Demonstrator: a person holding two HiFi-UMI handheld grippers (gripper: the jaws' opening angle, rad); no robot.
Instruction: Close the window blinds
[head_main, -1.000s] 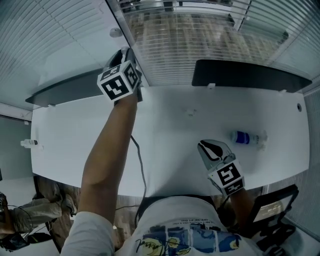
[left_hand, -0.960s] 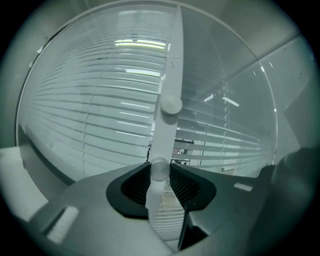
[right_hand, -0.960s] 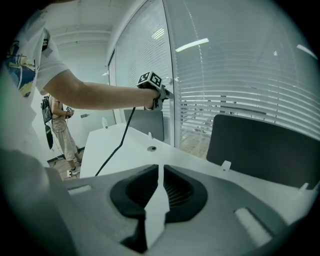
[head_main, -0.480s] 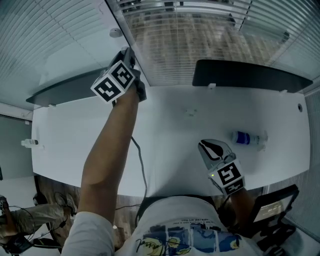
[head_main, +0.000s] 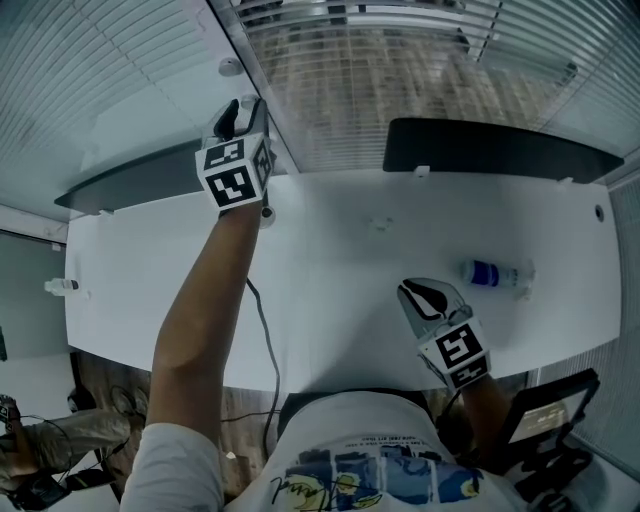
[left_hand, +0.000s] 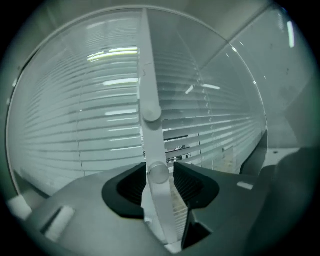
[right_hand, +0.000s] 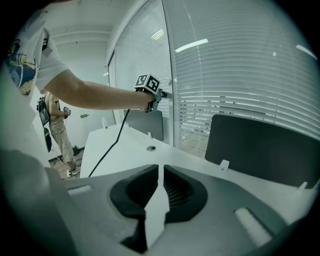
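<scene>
White slatted window blinds (head_main: 380, 80) hang behind the desk, and they fill the left gripper view (left_hand: 85, 125). Their thin white tilt wand (left_hand: 150, 100) runs down between the jaws of my left gripper (left_hand: 161, 175). Those jaws have just been opening: the wand still stands between the pads, with a gap showing on its right side. In the head view the left gripper (head_main: 238, 112) is raised at the window frame. My right gripper (head_main: 418, 292) rests low over the desk's near edge, its jaws closed to a thin slit (right_hand: 159, 175) with nothing in them.
The white desk (head_main: 350, 250) carries a small blue-labelled bottle (head_main: 492, 274) at the right. Two dark panels (head_main: 495, 150) (head_main: 130, 185) stand along its far edge. A black cable (head_main: 262, 330) trails from the left hand. A person (right_hand: 57, 125) stands far left.
The left gripper has rolled at the window frame, so its marker cube shows a different face. The cable has swung slightly left. The right gripper has not moved.
</scene>
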